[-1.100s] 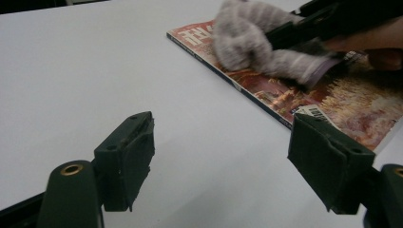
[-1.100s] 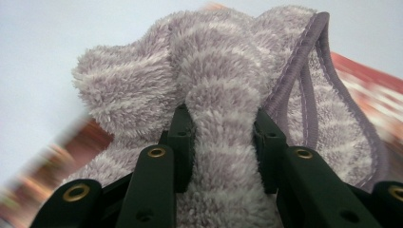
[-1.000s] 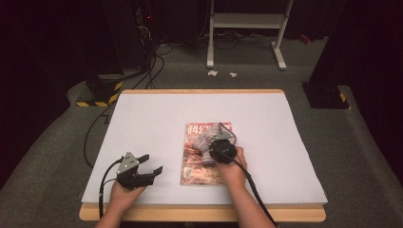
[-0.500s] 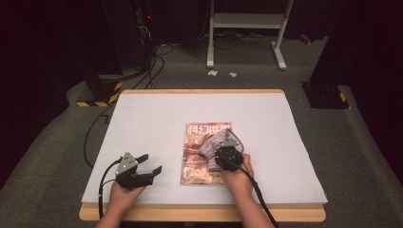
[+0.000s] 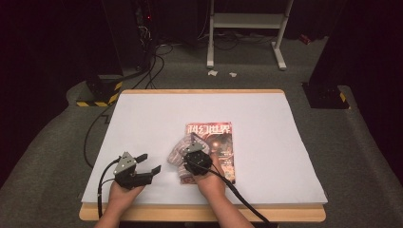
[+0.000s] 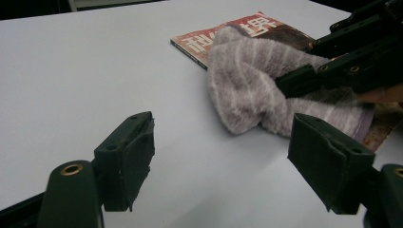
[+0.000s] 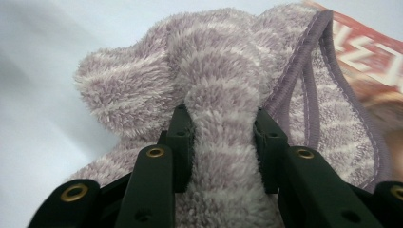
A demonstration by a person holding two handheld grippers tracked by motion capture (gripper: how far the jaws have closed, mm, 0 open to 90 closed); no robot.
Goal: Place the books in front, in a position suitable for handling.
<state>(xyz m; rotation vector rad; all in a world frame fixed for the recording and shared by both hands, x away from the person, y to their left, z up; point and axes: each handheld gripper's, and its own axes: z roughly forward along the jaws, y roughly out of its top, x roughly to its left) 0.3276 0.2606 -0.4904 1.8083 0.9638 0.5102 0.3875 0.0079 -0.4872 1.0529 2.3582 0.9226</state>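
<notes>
Nearest to us, we are holding the left gripper (image 5: pixel 147 164) over bare table (image 5: pixel 142 118), its jaws spread wide with nothing between them. Just beyond, we are pinching a thick fold of the striped cloth (image 7: pixel 223 71) in the right gripper (image 7: pixel 223 147) — the pads are sinking into the pile. The cloth is lying bunched over the near left part of the magazine (image 5: pixel 223 137) and spilling onto the table. We are judging it light, soft and floppy — best taken at the stitched hem (image 7: pixel 304 71), where it will bunch less.
</notes>
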